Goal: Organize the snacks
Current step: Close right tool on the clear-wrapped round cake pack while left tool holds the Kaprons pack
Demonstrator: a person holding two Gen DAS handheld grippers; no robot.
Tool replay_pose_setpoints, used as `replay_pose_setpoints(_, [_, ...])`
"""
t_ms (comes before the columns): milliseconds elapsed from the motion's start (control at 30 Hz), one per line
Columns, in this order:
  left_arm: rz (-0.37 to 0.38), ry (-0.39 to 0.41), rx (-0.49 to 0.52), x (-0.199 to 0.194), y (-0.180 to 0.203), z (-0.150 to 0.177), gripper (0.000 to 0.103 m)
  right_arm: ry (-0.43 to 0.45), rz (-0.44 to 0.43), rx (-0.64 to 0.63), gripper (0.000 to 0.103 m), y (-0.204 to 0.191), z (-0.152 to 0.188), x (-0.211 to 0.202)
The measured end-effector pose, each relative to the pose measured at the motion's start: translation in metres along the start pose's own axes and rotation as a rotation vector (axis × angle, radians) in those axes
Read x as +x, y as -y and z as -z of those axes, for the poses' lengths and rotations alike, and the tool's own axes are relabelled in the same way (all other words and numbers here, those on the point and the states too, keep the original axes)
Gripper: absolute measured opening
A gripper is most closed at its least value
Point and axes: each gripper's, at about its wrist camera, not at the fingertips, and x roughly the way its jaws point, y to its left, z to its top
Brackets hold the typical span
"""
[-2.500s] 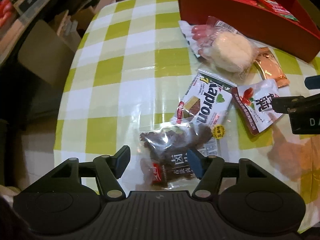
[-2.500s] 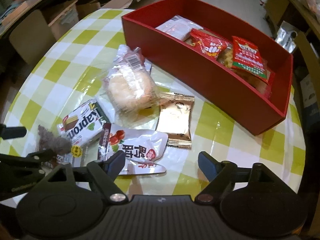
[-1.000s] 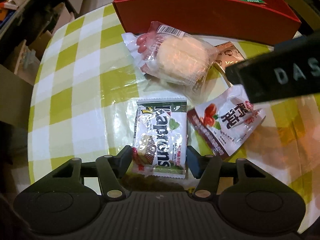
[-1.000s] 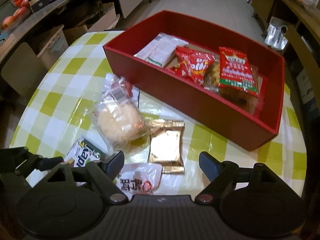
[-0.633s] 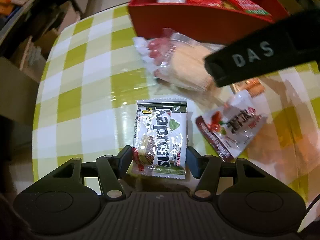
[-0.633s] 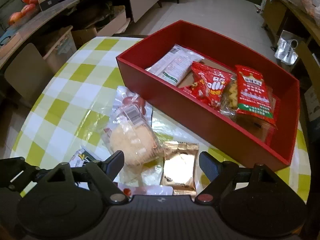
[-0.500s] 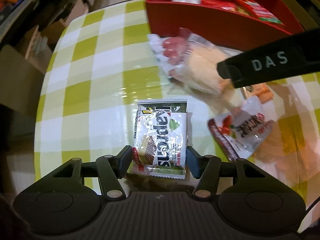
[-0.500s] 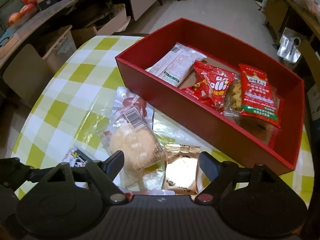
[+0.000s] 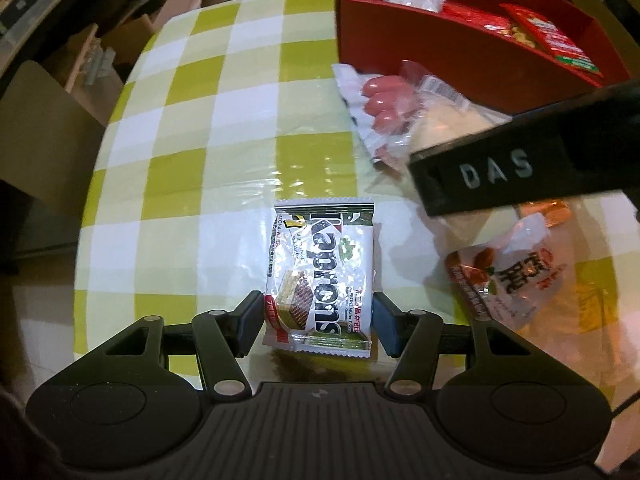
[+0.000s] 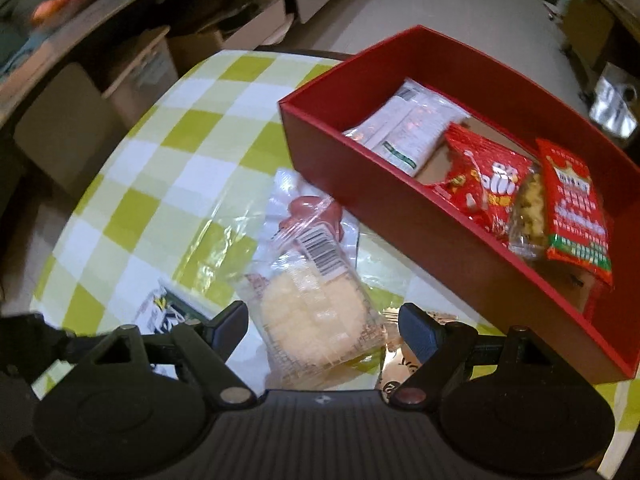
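Two grippers over a checked table (image 9: 224, 92), each with a snack packet between its fingers; near first: left gripper (image 9: 318, 322) is clenched on the wafer packet (image 9: 322, 272), pads pressing both long edges at the packet's near end; packet's long axis runs 6 to 12 o'clock in the left wrist view, straight out from the jaws; a dark patch under its near edge is too unclear to name.

Right gripper (image 10: 323, 326) stands released, jaws wide, straddling the bread packet (image 10: 316, 320); pads look just beside the wrapper on both sides, not pressing as far as I can tell; packet's long axis runs roughly 5 to 11 o'clock in the right wrist view, barcode end and red sausages (image 10: 316, 210) toward 12; a gold packet (image 10: 394, 372) peeks out just beside the right finger at 5 o'clock.

Far: red box (image 10: 360, 184) lies at 1 o'clock from the right gripper, near wall just beyond the bread packet, several packets already in it; from the left gripper it sits at 1 to 2 o'clock, well apart, with the right gripper's body crossing between; right hand is the nearer to the box, judged.
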Motion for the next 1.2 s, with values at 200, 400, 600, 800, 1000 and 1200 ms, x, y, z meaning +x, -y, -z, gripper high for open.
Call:
replay_pose_setpoints(200, [-0.032,-0.022,-0.021,0.006,-0.004,-0.003,0.065,-0.059,0.051,-0.075,0.088,-0.007,0.004,0.022])
replay_pose_setpoints(400, [-0.066,-0.031,-0.015,0.01,0.0,-0.008,0.065,-0.054,0.08,-0.086,0.071,-0.004,0.007,0.019])
replay_pose_setpoints(600, [-0.093,-0.033,0.011,0.012,0.005,-0.008,0.065,-0.064,0.072,-0.102,0.067,-0.003,0.016,0.01])
replay_pose_setpoints(800, [-0.105,-0.034,0.02,0.013,0.007,-0.008,0.065,-0.051,0.059,-0.09,0.066,0.003,0.026,-0.004])
replay_pose_setpoints(1000, [-0.1,-0.024,0.039,0.007,0.015,-0.008,0.065,-0.028,0.062,-0.075,0.066,0.011,0.036,-0.023])
replay_pose_setpoints(1200, [-0.076,-0.009,0.026,-0.003,0.016,-0.011,0.065,0.024,0.062,-0.054,0.065,0.014,0.041,-0.046])
